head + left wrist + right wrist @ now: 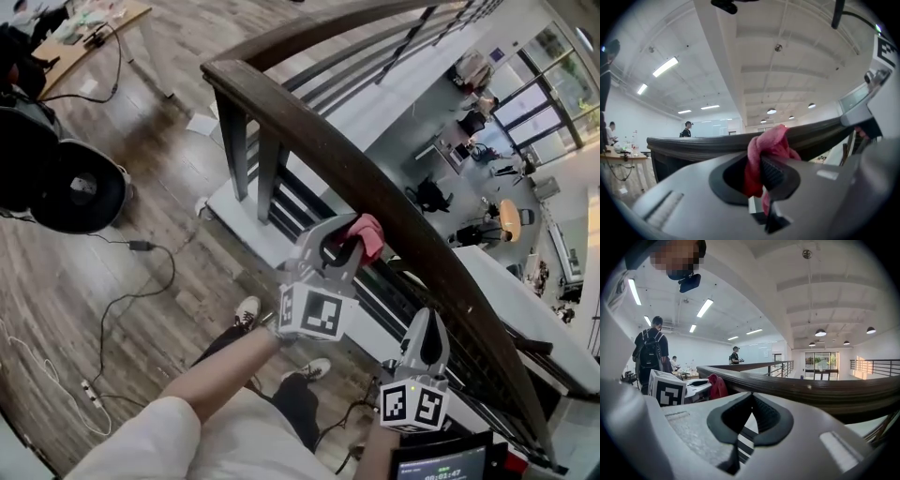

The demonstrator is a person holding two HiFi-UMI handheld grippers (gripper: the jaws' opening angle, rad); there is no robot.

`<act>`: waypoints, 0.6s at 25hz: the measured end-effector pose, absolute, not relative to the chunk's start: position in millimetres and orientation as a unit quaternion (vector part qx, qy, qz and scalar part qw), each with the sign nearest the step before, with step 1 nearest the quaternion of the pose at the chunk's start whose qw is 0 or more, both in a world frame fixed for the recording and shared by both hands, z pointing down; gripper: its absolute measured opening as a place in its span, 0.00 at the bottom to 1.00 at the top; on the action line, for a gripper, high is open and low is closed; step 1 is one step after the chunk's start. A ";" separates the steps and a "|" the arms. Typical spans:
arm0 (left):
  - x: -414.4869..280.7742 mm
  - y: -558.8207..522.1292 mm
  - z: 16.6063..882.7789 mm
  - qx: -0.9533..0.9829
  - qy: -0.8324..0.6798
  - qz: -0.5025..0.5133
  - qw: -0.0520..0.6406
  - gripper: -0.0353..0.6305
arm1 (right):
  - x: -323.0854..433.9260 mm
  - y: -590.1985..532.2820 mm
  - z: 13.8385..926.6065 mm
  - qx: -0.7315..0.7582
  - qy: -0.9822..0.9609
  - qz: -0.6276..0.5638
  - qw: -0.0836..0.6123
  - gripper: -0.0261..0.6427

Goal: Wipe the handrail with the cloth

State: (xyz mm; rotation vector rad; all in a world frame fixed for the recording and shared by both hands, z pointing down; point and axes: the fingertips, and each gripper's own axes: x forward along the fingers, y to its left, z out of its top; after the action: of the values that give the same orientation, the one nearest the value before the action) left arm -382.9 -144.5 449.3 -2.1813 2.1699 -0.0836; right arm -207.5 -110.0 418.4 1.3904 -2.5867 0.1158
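A dark wooden handrail (319, 150) runs from upper left to lower right along a balcony edge. My left gripper (349, 244) is shut on a red cloth (367, 234), and the cloth sits against the near side of the rail. In the left gripper view the cloth (765, 154) bulges between the jaws just below the handrail (693, 145). My right gripper (427, 336) is shut with nothing in it, close to the rail further down. The right gripper view shows the handrail (811, 385), the cloth (717, 386) and the left gripper's marker cube (667, 389).
Dark balusters (267, 173) stand under the rail, with a drop to a lower floor (487, 122) beyond. Cables (131, 291) trail over the wooden floor at left, by a black round device (80, 192). People stand far off in the gripper views.
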 end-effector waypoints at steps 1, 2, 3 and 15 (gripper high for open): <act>-389.8 -144.6 450.0 -0.707 0.706 -0.029 0.033 0.12 | -214.6 -110.6 420.0 0.466 -0.878 0.039 0.101 0.04; -396.5 -144.8 450.1 -0.705 0.707 -0.030 0.035 0.12 | -220.7 -111.8 420.9 0.463 -0.879 0.040 0.101 0.04; -403.5 -144.9 449.6 -0.703 0.709 -0.030 0.037 0.12 | -226.0 -113.4 421.4 0.461 -0.881 0.041 0.100 0.04; -488.7 -144.9 447.1 -0.680 0.732 -0.026 0.033 0.12 | -296.9 -128.8 430.1 0.431 -0.895 0.033 0.107 0.04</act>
State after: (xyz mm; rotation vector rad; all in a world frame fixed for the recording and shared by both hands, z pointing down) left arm -488.7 -144.9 447.1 -2.0940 2.2522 -0.0807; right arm -296.9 -128.8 430.1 1.2698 -2.6364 0.0966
